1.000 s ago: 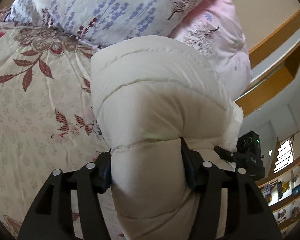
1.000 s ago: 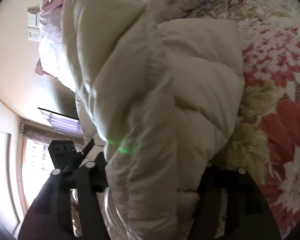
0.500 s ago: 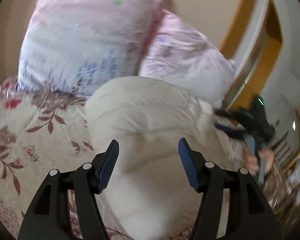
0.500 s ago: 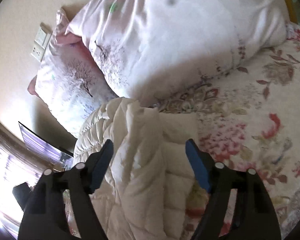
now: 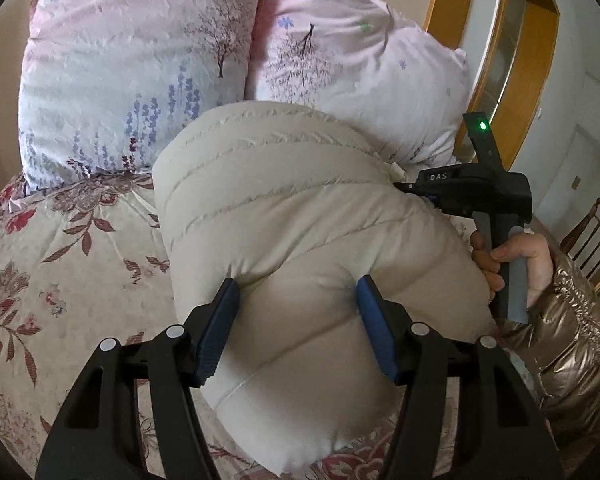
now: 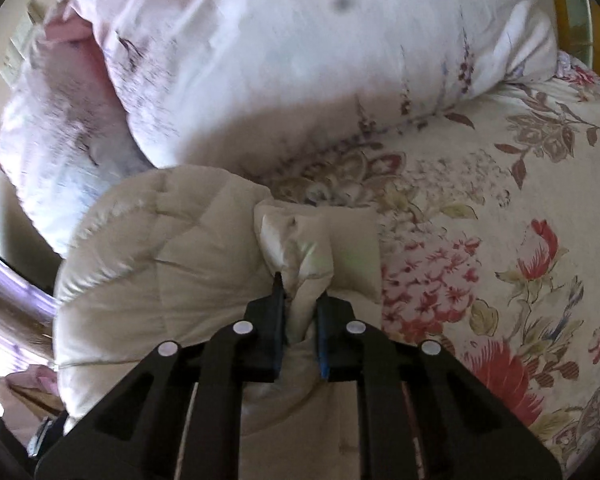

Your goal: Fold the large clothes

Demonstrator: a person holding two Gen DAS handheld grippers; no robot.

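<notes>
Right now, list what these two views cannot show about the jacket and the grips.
- Jacket near end: left wrist view, hidden behind the left gripper.
- Right gripper's fingertips: left wrist view, hidden behind the jacket; only its body and the hand show.
- Jacket's underside: both views, it rests on the bedspread.
- Pillow print: right wrist view, motion-blurred.
- Fold depth in the closing right jaws: fabric bunches there.
</notes>
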